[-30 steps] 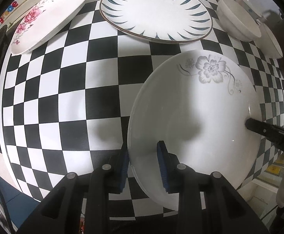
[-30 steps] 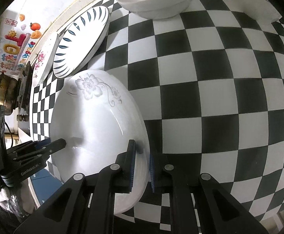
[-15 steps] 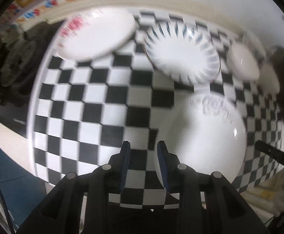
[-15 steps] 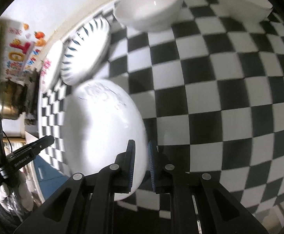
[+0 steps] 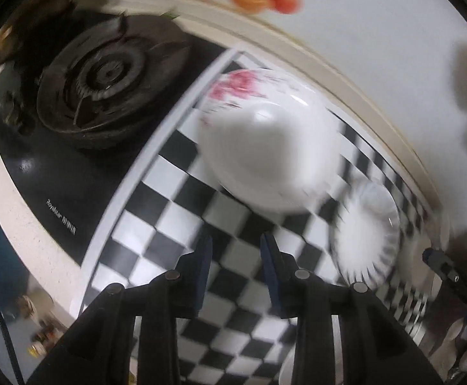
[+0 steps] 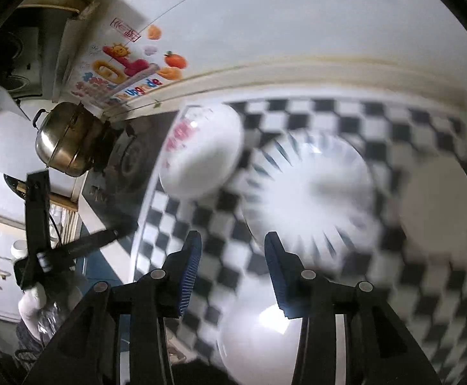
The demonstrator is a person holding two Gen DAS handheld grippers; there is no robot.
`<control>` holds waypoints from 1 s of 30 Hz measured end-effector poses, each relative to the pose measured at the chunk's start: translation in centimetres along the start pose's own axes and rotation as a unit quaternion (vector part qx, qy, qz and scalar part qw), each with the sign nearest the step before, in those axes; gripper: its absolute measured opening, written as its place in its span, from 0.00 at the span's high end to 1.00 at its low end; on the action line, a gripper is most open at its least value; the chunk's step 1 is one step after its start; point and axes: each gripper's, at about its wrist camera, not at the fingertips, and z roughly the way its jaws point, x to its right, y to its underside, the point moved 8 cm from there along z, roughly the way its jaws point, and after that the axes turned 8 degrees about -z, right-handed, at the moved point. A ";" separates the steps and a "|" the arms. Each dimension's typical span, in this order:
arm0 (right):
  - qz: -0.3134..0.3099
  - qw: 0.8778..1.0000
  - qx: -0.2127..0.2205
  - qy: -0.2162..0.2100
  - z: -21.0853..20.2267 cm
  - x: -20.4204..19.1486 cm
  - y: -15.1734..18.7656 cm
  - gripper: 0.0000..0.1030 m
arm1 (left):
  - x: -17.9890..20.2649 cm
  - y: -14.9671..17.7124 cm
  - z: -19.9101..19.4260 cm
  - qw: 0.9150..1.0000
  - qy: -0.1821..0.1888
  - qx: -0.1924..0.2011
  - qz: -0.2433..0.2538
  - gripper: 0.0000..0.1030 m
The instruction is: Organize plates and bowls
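With both the left gripper (image 5: 236,250) and right gripper (image 6: 233,250) fingers apart and empty, the next step is judged to be grasping the pink-flowered white plate (image 5: 265,141) at upper centre of the checkered bench (image 5: 169,224).

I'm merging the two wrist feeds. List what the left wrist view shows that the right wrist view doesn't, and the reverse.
Left only: the gas burner seen clearly, beside the checkered mat. Right only: the brass pot and a blurred white bowl. Both: the pink-flower plate and blue-rimmed plate, blurred, with left gripper and right gripper open and empty.
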 end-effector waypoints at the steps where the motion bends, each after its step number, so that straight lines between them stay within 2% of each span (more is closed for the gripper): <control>1: -0.005 1.000 -0.008 0.001 1.8 -0.2 -1.8 0.57 | -0.5 -0.7 0.6 1.000 0.000 -0.005 -0.010 0.72; 6: -0.007 0.998 -0.069 0.004 10.6 0.9 -7.3 0.57 | -2.2 -4.0 4.7 0.999 -0.010 -0.032 -0.042 0.72; 13: 0.002 0.992 -0.124 0.015 17.8 3.6 -10.2 0.58 | -1.8 -6.1 8.4 0.997 -0.015 -0.059 -0.041 0.72; 18: 0.013 0.991 -0.136 -0.003 19.9 4.1 -11.4 0.60 | -0.7 -6.0 10.2 0.996 -0.010 -0.078 -0.031 0.72; 21: 0.012 0.989 -0.144 -0.013 20.8 4.2 -11.8 0.67 | -0.4 -5.9 10.9 0.996 -0.009 -0.082 -0.028 0.72; 24: 0.013 0.988 -0.151 -0.020 21.7 4.5 -12.4 0.74 | 0.2 -6.1 11.2 0.997 0.001 -0.076 -0.023 0.82; 26: 0.018 0.987 -0.155 -0.027 22.3 4.6 -12.5 0.82 | 0.3 -6.0 11.2 0.997 -0.001 -0.072 -0.022 0.82; 30: 0.000 0.987 -0.160 -0.022 22.9 4.5 -12.3 0.88 | 0.2 -5.8 10.8 0.998 0.002 -0.061 -0.016 0.83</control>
